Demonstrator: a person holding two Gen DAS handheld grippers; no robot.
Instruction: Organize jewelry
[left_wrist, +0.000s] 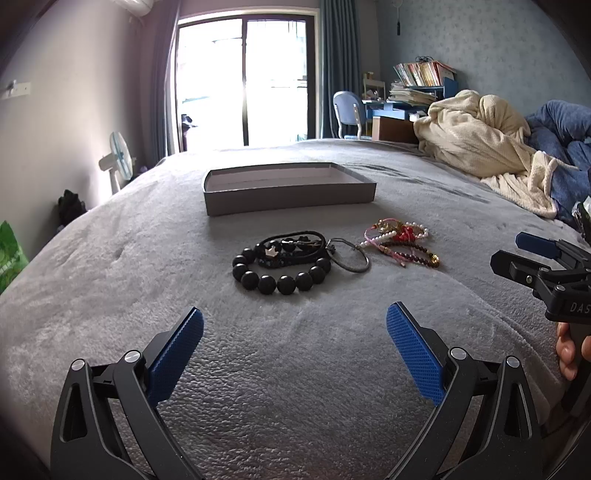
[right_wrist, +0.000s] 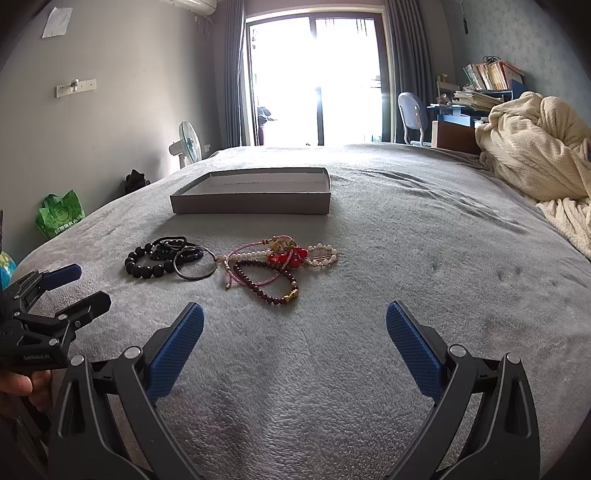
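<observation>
A pile of jewelry lies on the grey bed. A black bead bracelet (left_wrist: 280, 278) (right_wrist: 146, 265) lies with dark cords (left_wrist: 295, 245) and a metal ring (left_wrist: 351, 254) (right_wrist: 195, 264). To their right lie a pearl string (right_wrist: 321, 254), red beads (right_wrist: 290, 258) (left_wrist: 406, 234) and a dark red bead bracelet (right_wrist: 267, 284) (left_wrist: 417, 253). An open grey box (left_wrist: 288, 201) (right_wrist: 251, 203) sits behind them. My left gripper (left_wrist: 295, 354) (right_wrist: 79, 286) is open and empty, short of the black beads. My right gripper (right_wrist: 295, 350) (left_wrist: 517, 254) is open and empty, short of the red bracelet.
A cream blanket (left_wrist: 476, 136) (right_wrist: 535, 155) and blue bedding (left_wrist: 565, 147) are heaped at the bed's right side. A fan (left_wrist: 120, 157) and a green bag (right_wrist: 61, 214) stand on the floor at the left. A desk with a chair (left_wrist: 351, 112) stands beyond the bed.
</observation>
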